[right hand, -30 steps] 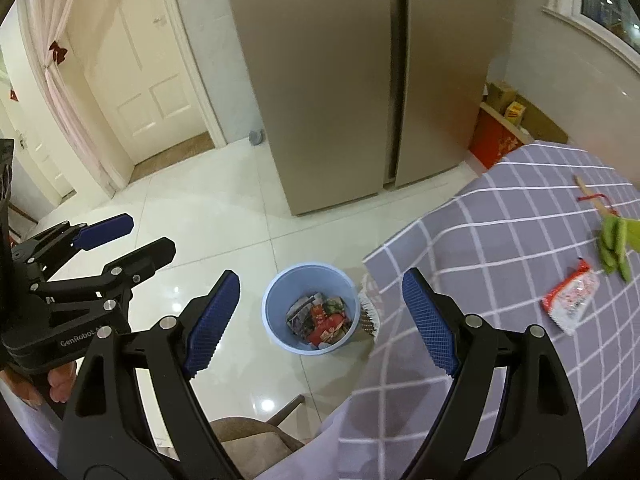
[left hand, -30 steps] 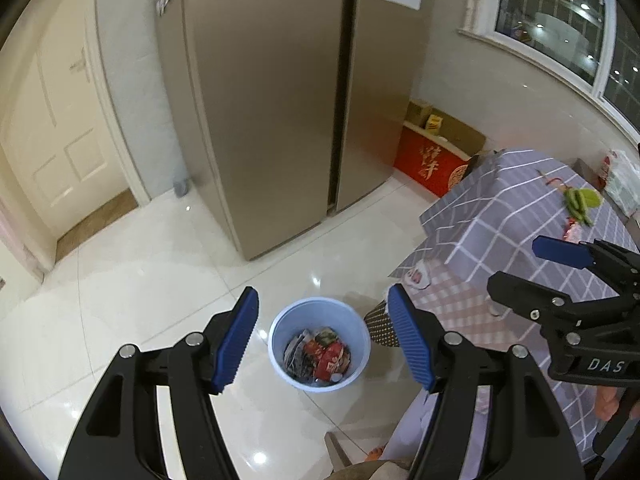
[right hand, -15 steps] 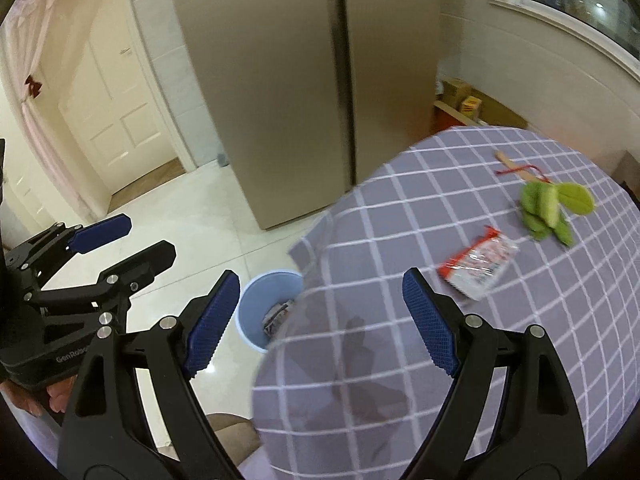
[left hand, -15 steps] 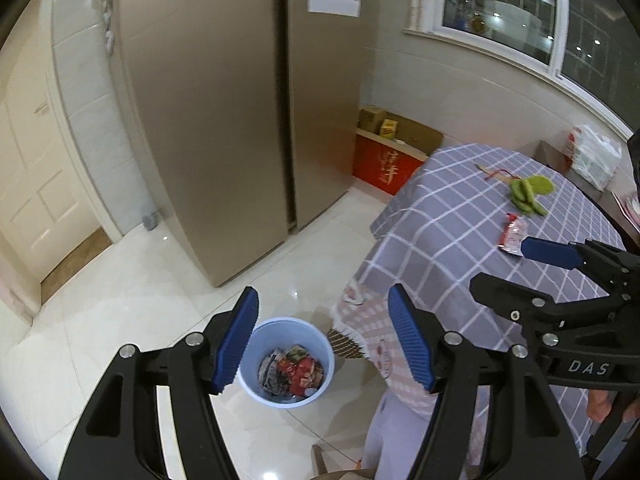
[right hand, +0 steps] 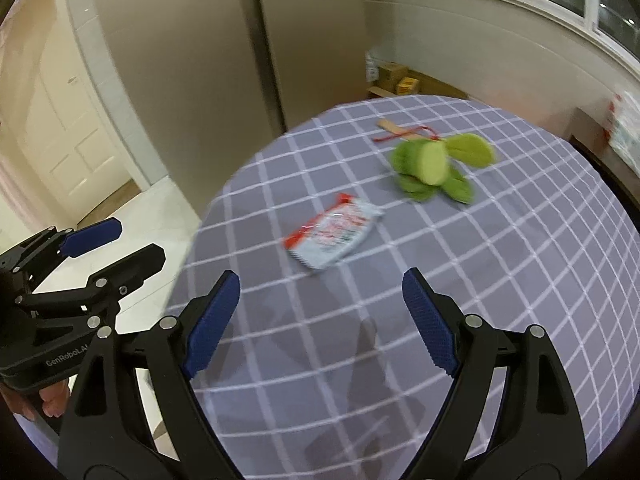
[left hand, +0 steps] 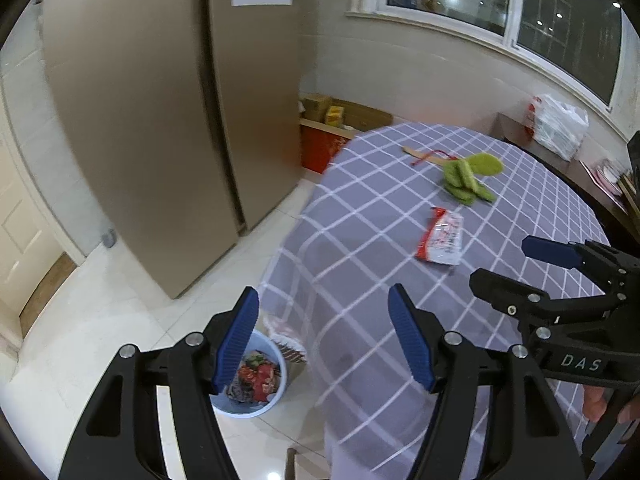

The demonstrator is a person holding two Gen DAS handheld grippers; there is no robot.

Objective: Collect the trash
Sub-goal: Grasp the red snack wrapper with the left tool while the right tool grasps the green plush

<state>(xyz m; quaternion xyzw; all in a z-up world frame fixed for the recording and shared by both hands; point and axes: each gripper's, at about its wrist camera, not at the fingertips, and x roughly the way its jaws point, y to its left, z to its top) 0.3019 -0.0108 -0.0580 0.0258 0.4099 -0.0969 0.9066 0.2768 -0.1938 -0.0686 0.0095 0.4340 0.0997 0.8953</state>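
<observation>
White letters "DAS" stand on the black plastic body of the right gripper [left hand: 536, 276]. "GenRobot.A" stands in white on the black plastic left gripper [right hand: 120, 240]. The snack wrapper's print is unreadable.

A tall bronze-brown two-door refrigerator [left hand: 160, 120] stands against the far wall on a glossy white tiled floor [left hand: 80, 320], with a cream panelled door [right hand: 68, 136] to its left. On the right, a round table under a grey-lilac checked cloth [left hand: 400, 320] sits near a white-framed window [left hand: 500, 4], dark outside and reflecting ceiling lights. Cardboard boxes [left hand: 320, 108] rest beside the refrigerator.
</observation>
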